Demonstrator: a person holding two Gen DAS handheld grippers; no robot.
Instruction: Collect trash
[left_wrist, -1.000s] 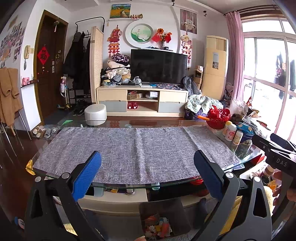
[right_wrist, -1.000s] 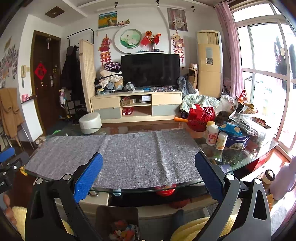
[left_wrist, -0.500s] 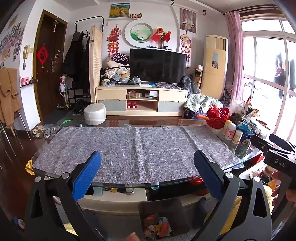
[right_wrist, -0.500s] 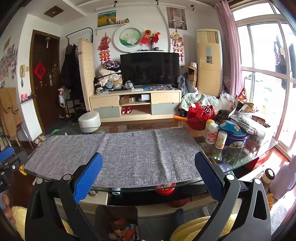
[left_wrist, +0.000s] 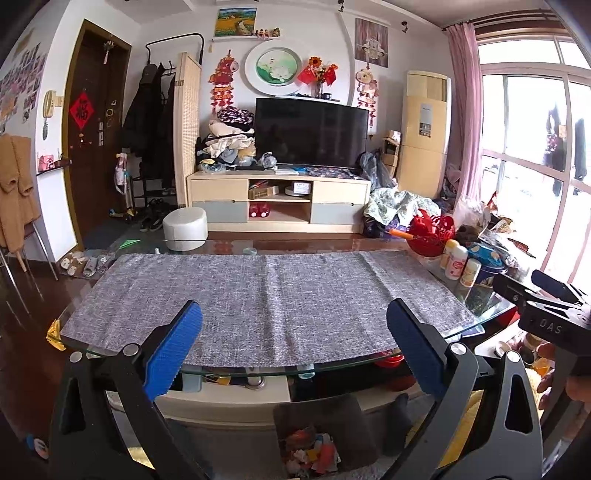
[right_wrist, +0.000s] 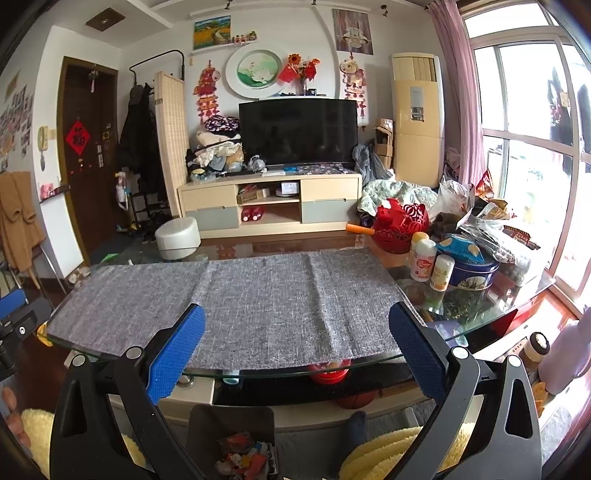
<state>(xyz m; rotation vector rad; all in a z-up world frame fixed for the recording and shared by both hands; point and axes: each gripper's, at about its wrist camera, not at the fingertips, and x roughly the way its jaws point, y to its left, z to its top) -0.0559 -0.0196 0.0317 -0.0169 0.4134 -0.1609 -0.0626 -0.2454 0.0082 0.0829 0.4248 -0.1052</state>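
A dark trash bin (left_wrist: 317, 428) holding colourful scraps stands on the floor below the near edge of the glass table (left_wrist: 122, 360); it also shows in the right wrist view (right_wrist: 232, 439). My left gripper (left_wrist: 293, 347) is open and empty, held above the near table edge. My right gripper (right_wrist: 295, 349) is open and empty too, to the right of the left one; its body shows in the left wrist view (left_wrist: 546, 314). A grey cloth (left_wrist: 266, 295) covers the tabletop; no loose trash shows on it.
Bottles (right_wrist: 424, 258), a blue tin (right_wrist: 472, 273), a red basket (right_wrist: 399, 225) and bags crowd the table's right end. A TV cabinet (right_wrist: 269, 203) and a white stool (right_wrist: 177, 236) stand beyond. A thermos (right_wrist: 569, 354) stands on the right.
Both grippers have risen and tilted slightly, so the table sits a little lower in each view. Both stay open.
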